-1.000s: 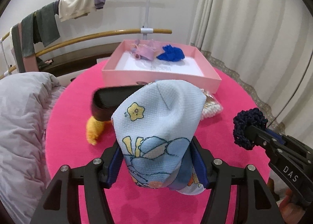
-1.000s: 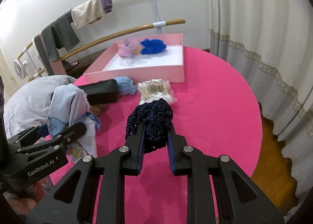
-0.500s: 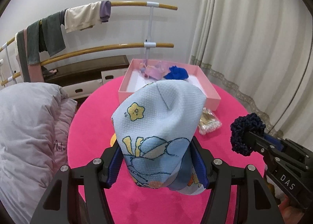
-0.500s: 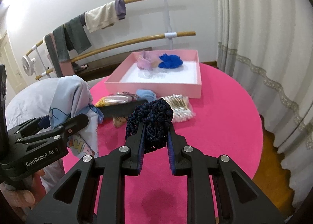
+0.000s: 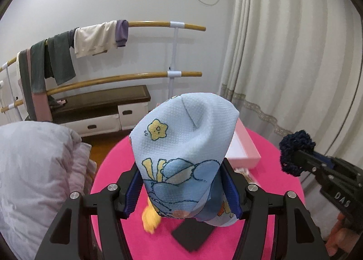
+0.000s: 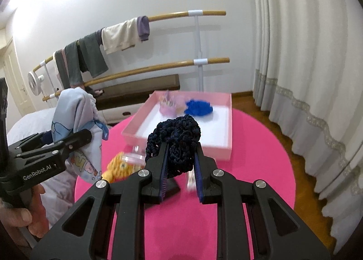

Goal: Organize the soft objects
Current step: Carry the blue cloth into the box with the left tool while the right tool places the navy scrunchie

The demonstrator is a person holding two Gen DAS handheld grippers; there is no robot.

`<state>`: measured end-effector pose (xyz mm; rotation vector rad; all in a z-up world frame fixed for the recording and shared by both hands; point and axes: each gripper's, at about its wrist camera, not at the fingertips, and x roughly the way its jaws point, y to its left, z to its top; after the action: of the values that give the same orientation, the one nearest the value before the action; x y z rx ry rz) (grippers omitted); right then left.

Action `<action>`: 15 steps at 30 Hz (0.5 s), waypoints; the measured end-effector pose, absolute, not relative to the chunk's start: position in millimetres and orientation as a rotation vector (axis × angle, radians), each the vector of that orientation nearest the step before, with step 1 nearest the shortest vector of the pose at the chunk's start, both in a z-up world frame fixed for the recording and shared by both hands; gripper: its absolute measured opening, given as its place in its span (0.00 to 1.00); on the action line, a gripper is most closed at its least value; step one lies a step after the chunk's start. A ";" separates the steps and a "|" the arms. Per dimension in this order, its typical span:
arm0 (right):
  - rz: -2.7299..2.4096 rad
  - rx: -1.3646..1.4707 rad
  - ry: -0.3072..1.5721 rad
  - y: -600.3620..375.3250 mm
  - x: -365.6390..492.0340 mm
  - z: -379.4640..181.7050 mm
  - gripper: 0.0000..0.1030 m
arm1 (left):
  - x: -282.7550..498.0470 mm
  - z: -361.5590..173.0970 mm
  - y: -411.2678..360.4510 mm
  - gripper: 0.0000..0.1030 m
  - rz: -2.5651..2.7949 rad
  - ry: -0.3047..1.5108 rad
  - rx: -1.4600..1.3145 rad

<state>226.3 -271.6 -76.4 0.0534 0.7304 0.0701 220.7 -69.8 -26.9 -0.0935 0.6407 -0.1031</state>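
Observation:
My left gripper (image 5: 181, 185) is shut on a light blue cartoon-print cloth (image 5: 181, 144), held high above the pink round table (image 5: 158, 244). The cloth hides most of the pink box (image 5: 246, 148) behind it. My right gripper (image 6: 180, 164) is shut on a dark navy crocheted scrunchie (image 6: 173, 137), also lifted above the table. The scrunchie (image 5: 296, 152) shows at the right of the left wrist view, and the cloth (image 6: 77, 119) at the left of the right wrist view. Inside the pink box (image 6: 223, 146) lie a blue knitted piece (image 6: 199, 106) and a lilac soft item (image 6: 169, 106).
On the table below lie a yellow knitted toy (image 6: 119, 165), a black flat case (image 5: 192, 235) and a clear packet (image 6: 133, 158). A grey duvet (image 5: 34, 173) lies left. A wooden rail rack (image 5: 158, 25) with hung clothes, a low cabinet (image 5: 102, 110) and curtains (image 5: 295, 55) stand behind.
Both grippers have risen with their loads, so the table and pink box sit lower and farther in view. The black case and yellow toy now show beneath the grippers.

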 end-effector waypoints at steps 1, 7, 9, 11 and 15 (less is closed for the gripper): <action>0.070 0.054 0.728 -273.6 236.6 -74.1 0.18 | 230.6 -26.2 -69.8 0.58 -0.102 0.645 -0.094; 0.075 0.055 0.732 -281.6 281.7 -71.9 0.18 | 277.1 -27.7 -75.6 0.58 -0.081 0.657 -0.079; 0.081 0.068 0.742 -286.3 298.5 -74.2 0.18 | 288.0 -29.3 -80.5 0.58 -0.078 0.660 -0.069; 0.083 0.077 0.753 -290.6 314.8 -77.6 0.18 | 304.8 -30.8 -85.6 0.58 -0.076 0.668 -0.071; 0.085 0.095 0.783 -299.8 347.4 -87.2 0.18 | 327.3 -35.2 -98.1 0.58 -0.066 0.674 -0.058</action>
<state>347.4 -299.8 -87.2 0.0952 0.7830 0.0845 327.3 -98.1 -35.2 -0.0583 0.6735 -0.0658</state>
